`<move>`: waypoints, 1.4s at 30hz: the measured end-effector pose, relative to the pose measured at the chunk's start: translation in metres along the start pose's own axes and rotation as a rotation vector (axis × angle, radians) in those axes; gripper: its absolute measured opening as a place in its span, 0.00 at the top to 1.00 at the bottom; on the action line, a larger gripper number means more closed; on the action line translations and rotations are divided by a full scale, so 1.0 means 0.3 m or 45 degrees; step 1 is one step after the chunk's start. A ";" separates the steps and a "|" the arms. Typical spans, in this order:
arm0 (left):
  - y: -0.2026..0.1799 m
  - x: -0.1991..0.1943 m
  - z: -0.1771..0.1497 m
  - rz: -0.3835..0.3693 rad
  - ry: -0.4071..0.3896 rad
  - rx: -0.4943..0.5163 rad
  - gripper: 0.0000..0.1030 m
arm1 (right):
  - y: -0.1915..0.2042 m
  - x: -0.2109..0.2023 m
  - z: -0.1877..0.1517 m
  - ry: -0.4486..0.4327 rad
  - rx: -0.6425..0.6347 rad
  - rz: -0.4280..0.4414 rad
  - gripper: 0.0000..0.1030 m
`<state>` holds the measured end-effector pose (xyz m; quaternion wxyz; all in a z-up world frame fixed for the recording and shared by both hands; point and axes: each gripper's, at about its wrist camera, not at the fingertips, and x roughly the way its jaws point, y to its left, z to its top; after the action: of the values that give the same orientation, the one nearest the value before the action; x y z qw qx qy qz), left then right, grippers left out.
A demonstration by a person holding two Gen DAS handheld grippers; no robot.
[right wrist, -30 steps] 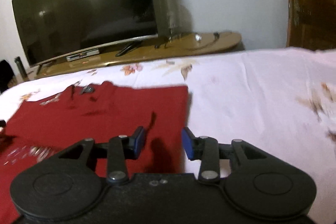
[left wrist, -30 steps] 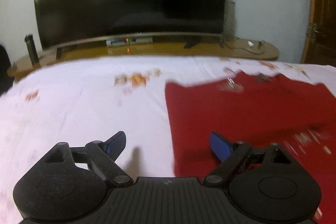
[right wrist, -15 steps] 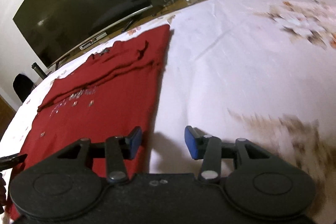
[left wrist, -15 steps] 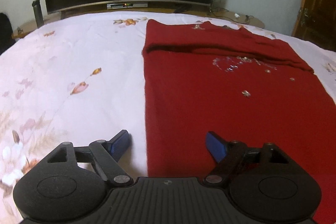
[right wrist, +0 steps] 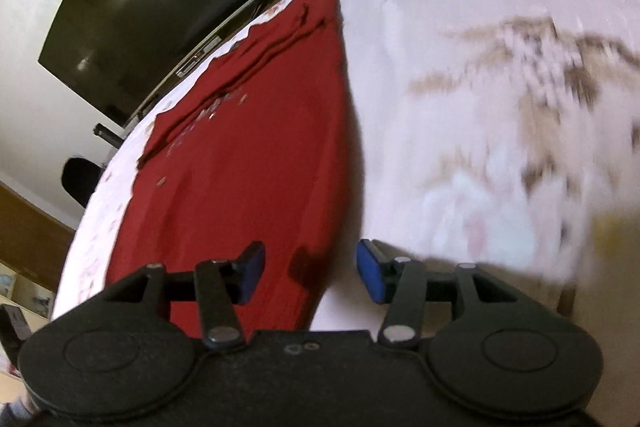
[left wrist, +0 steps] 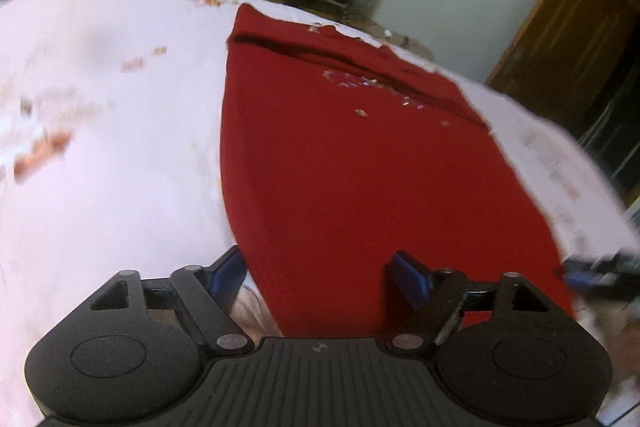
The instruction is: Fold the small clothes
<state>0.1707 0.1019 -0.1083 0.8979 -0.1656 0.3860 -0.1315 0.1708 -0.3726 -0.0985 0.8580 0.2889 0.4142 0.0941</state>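
Observation:
A red garment (left wrist: 360, 163) with small silver studs lies flat on the white flowered bedsheet (left wrist: 112, 155), its far end folded over. It also shows in the right wrist view (right wrist: 248, 163). My left gripper (left wrist: 320, 273) is open and empty over the garment's near left corner, its jaws straddling the left edge. My right gripper (right wrist: 310, 273) is open and empty over the near right corner, its jaws straddling the right edge. The right gripper's tip (left wrist: 592, 273) shows at the garment's right side in the left wrist view.
A large dark TV (right wrist: 160, 11) stands on a low wooden stand beyond the bed. A wooden door (left wrist: 560, 39) is at the right. A dark chair (right wrist: 82, 179) stands off the bed's left side.
Both grippers have drawn back from the garment's far end to its near corners and dropped close to the sheet. Both stay open.

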 end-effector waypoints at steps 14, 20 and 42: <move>0.193 0.055 -0.066 -0.389 0.018 -0.529 0.49 | -0.025 0.041 -0.087 0.009 0.317 0.241 0.73; 0.171 0.088 -0.033 -0.306 0.041 -0.433 0.88 | -0.023 0.080 -0.065 0.014 0.321 0.215 0.93; 0.279 0.026 -0.079 -0.392 -0.119 -0.511 0.97 | 0.099 0.059 -0.099 -0.119 0.009 0.044 0.95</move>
<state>0.1675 0.1708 -0.1622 0.8334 -0.4031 0.3327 -0.1798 0.1616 -0.3289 -0.1077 0.8735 0.3032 0.3691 0.0939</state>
